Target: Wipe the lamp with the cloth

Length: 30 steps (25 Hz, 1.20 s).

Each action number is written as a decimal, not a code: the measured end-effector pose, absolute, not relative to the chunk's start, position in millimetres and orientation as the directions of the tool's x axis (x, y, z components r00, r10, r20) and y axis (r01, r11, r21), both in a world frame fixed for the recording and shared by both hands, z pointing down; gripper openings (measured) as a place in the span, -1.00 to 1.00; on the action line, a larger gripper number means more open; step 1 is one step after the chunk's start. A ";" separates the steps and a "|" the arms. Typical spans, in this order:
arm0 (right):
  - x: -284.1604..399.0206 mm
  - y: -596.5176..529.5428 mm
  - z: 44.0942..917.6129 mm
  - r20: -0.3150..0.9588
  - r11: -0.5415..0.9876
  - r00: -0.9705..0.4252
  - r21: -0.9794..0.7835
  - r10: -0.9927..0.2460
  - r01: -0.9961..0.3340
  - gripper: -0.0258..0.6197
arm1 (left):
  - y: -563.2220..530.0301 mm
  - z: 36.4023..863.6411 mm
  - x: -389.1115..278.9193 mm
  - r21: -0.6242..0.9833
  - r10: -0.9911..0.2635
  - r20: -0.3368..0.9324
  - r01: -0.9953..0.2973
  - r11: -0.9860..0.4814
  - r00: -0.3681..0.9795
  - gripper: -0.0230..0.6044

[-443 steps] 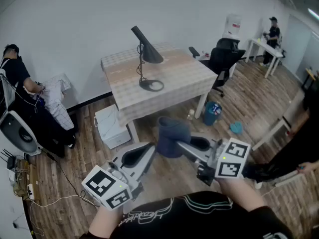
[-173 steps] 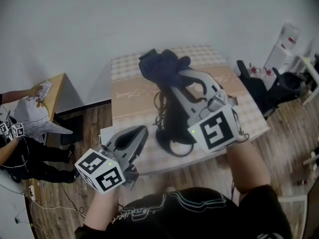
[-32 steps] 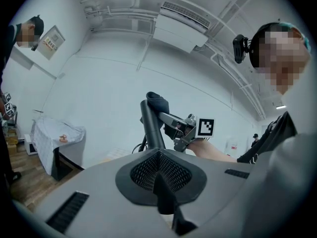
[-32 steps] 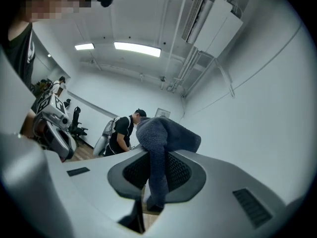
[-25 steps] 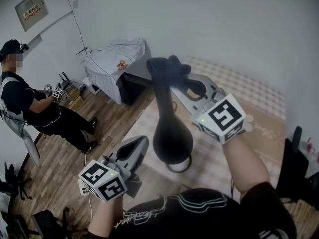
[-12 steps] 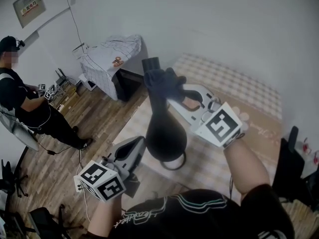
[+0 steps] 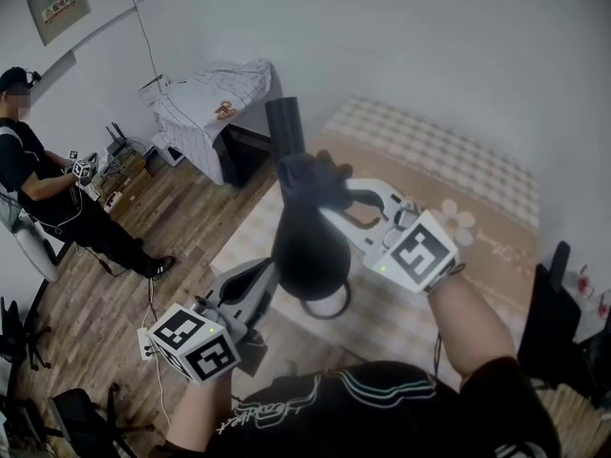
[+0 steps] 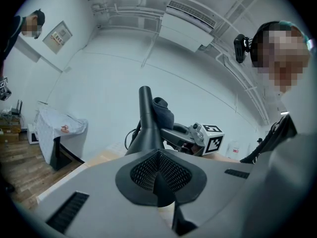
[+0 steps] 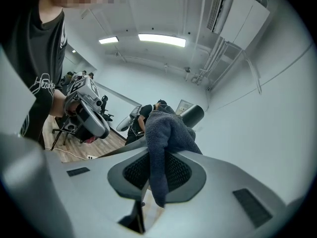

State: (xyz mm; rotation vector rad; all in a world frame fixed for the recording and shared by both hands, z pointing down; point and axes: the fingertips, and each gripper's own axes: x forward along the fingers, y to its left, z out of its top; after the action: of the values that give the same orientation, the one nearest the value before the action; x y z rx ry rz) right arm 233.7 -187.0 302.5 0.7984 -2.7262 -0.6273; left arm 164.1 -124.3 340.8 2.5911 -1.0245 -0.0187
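Against lamp (image 7: 305,251), cloth (image 7: 307,181) pinched in right claw (image 7: 325,203), left claw (image 7: 267,273) closed

My counter (image 7: 458,175) fills the middle and right of the frame, under a pale checked cover (image 7: 420,136) with a tan band and a flower print. The lamp (image 7: 304,246) stands on it by its ring base (image 7: 329,315), near the lower left edge. Wooden floor (image 7: 124,284) lies beneath.

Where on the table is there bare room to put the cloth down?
Bare: the table's far checked end beyond the lamp, and the tan band toward its right edge. Crowded: the near edge, with the lamp base, left hand-held gripper and right hand-held gripper.
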 end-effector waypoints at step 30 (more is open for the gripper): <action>266.1 -127.4 388.8 0.189 0.840 -0.837 0.308 -0.513 -0.446 -0.74 | -92.4 382.4 168.8 0.393 -0.651 0.182 -0.662 -0.639 0.737 -0.93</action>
State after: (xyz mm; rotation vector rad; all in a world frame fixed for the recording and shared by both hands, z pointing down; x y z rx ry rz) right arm 266.1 -127.4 388.8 0.7320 -2.7555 -0.3677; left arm 168.8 -92.4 382.4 2.5011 -1.0020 0.0328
